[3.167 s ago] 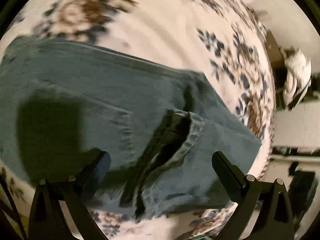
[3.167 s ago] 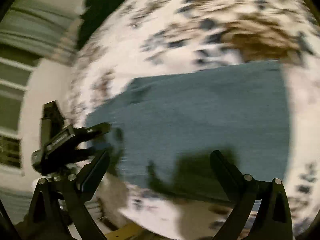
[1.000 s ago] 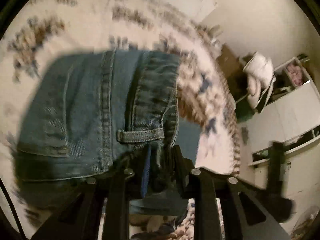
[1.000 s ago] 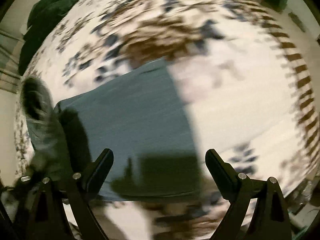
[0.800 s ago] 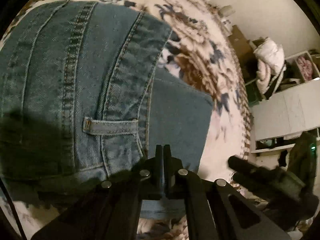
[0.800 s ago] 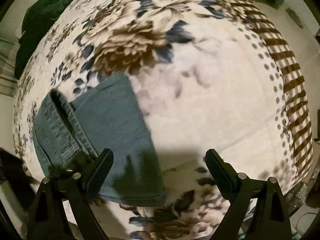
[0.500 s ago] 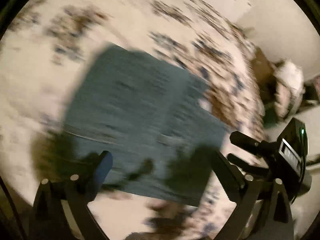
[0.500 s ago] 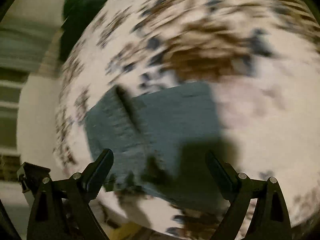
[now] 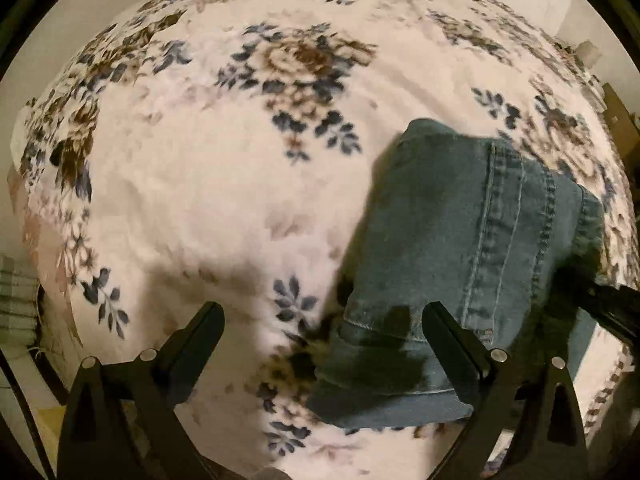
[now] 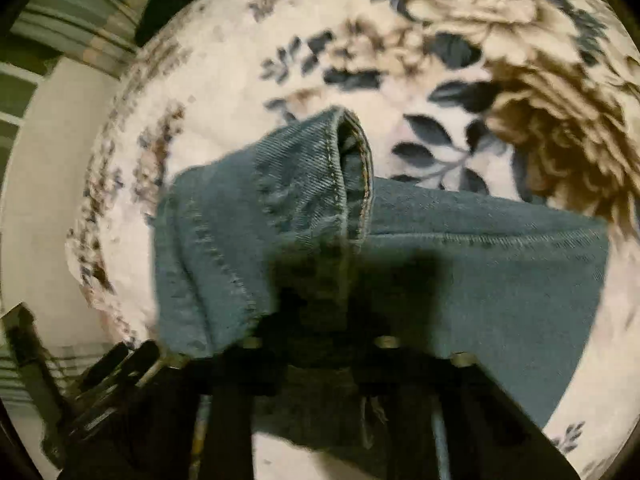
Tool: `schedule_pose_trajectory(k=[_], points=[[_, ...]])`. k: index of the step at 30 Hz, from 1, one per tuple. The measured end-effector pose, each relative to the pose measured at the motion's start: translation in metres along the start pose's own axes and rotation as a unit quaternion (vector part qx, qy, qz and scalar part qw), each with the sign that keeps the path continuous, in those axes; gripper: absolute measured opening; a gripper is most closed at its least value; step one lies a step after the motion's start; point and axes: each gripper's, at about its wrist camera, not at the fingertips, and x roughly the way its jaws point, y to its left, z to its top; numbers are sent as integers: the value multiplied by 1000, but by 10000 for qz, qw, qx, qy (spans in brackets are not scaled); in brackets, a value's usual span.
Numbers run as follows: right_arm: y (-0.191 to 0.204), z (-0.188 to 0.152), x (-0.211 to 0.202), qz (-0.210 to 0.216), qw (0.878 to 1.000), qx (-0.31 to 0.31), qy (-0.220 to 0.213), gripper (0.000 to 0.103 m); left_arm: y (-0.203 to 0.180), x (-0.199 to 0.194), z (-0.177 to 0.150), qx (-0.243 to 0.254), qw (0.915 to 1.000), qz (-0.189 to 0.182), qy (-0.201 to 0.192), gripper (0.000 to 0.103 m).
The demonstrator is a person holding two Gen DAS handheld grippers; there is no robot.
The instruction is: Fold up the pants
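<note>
Right tool [image 10: 320, 344] has just closed on jeans [image 10: 460, 272]; floral blanket [image 10: 460, 80] beneath.

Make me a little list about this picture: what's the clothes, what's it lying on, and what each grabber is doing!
clothes: blue jeans, folded into a thick bundle
lying on: flowery blanket, white with blue and brown flowers
left gripper: open, nothing between its fingers; one finger is over the jeans' edge, the other over the blanket
right gripper: its jaws have just been closing and are now shut on the jeans' near edge
top layer: a stitched edge curls up and gapes open
fold: jeans doubled over
</note>
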Motion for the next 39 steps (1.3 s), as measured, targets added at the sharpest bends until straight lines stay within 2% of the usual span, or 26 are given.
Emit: schedule_pose_trajectory(k=[4, 7, 8, 10, 12, 13, 15, 17, 18, 19, 20, 23, 25, 27, 28, 29, 30, 31, 32, 34, 38, 39], points=[[-23, -16, -67, -23, 9975, 481, -515, 14, -3, -13, 8, -7, 9994, -347, -72, 101], [-65, -40, -114, -324, 9913, 984, -812, 13, -9, -8, 10, -26, 9978, -644, 176, 101], [-88, -50, -127, -593, 9865, 1229, -901, 13, -13, -5, 11, -27, 9968, -750, 256, 101], [-126, -64, -135, -828, 9806, 1577, -819, 13, -21, -3, 12, -14, 9956, -879, 321, 101], [-167, -71, -120, -655, 9787, 1914, -351, 15, -34, 0, 15, 45, 9940, -1031, 365, 101], [-179, -70, -106, -495, 9795, 1954, -30, 25, -40, 1, 17, 80, 9933, -1086, 386, 101], [-192, -67, -93, -611, 9780, 1972, 303, 42, -56, 5, 25, 166, 9910, -1253, 439, 101], [-196, -60, -100, -457, 9788, 1989, 153, 51, -69, 11, 36, 227, 9892, -1375, 450, 101], [-197, -56, -104, -375, 9793, 1988, 32, 69, -74, 15, 42, 253, 9883, -1433, 452, 101], [-198, -53, -108, -219, 9805, 1951, -119, 84, -79, 20, 49, 291, 9873, -1487, 476, 101], [-199, -48, -111, -51, 9809, 1931, -243, 86, -83, 26, 54, 314, 9863, -1534, 518, 101], [-204, -27, -99, 366, 9799, 1939, -291, 86, -96, 50, 75, 256, 9811, -1778, 723, 101], [-208, -15, -80, 508, 9791, 1966, -99, 86, -103, 63, 85, 231, 9780, -1890, 850, 101], [-211, -9, -51, 898, 9735, 2093, 187, 84, -107, 73, 89, 211, 9763, -1918, 979, 101], [-211, -9, -46, 1137, 9701, 2139, 150, 60, -110, 81, 92, 204, 9740, -1984, 1071, 101], [-209, -5, -47, 1084, 9710, 2123, 163, 48, -114, 90, 94, 244, 9718, -2021, 1189, 99], [-203, -5, -54, 751, 9771, 1984, 183, 32, -116, 95, 96, 278, 9699, -2086, 1228, 94], [-198, -6, -62, 596, 9810, 1844, 127, 18, -118, 99, 97, 298, 9699, -2102, 1195, 73], [-195, -7, -71, 520, 9822, 1802, 52, 15, -121, 101, 98, 383, 9693, -2143, 1141, 53], [-199, -12, -84, 376, 9818, 1860, -73, 14, -127, 109, 102, 517, 9684, -2174, 1109, 44], [-207, -11, -65, 384, 9771, 2022, 549, 17, -126, 125, 111, 224, 9678, -2115, 1350, 46], [-208, -12, -65, 483, 9755, 2062, 594, 28, -127, 120, 113, 255, 9671, -2114, 1392, 46]])
